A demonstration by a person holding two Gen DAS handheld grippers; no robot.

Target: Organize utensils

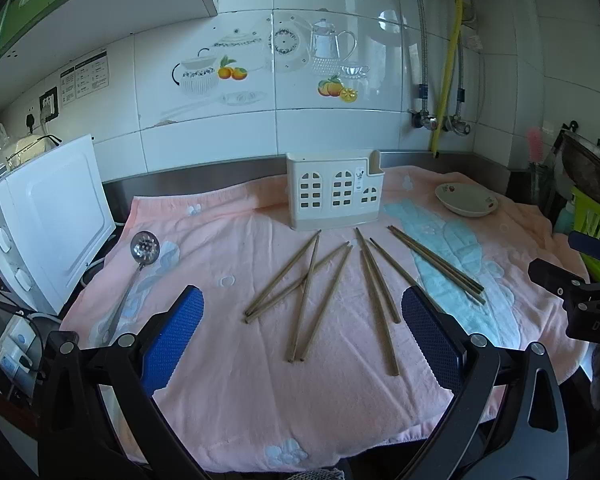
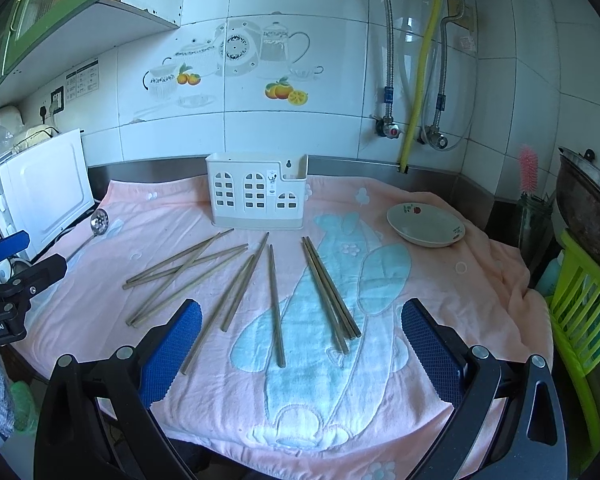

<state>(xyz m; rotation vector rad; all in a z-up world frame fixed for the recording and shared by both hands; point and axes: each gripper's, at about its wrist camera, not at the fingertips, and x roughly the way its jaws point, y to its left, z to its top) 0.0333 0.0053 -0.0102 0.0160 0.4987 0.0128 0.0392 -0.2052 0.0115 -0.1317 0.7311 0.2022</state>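
Note:
Several brown chopsticks [image 1: 332, 284] [image 2: 236, 284] lie fanned out on a pink towel [image 1: 228, 392] [image 2: 440, 280]. Behind them stands a white utensil holder [image 1: 332, 190] [image 2: 256, 196] with window-shaped cutouts, upright near the wall. A metal slotted ladle [image 1: 144, 250] [image 2: 99, 222] lies at the towel's left side. My left gripper [image 1: 302, 308] hovers open above the near end of the chopsticks with nothing between its blue pads. My right gripper [image 2: 302, 312] is open too, above the right-hand chopsticks and holding nothing. Each gripper shows at the edge of the other's view.
A shallow white dish [image 1: 466, 199] [image 2: 426, 226] sits at the back right of the towel. A white microwave [image 1: 48, 216] [image 2: 40, 192] stands at the left. A green rack [image 2: 584, 320] and a dark wok [image 2: 588, 208] are at the right. Pipes [image 2: 416, 80] run down the tiled wall.

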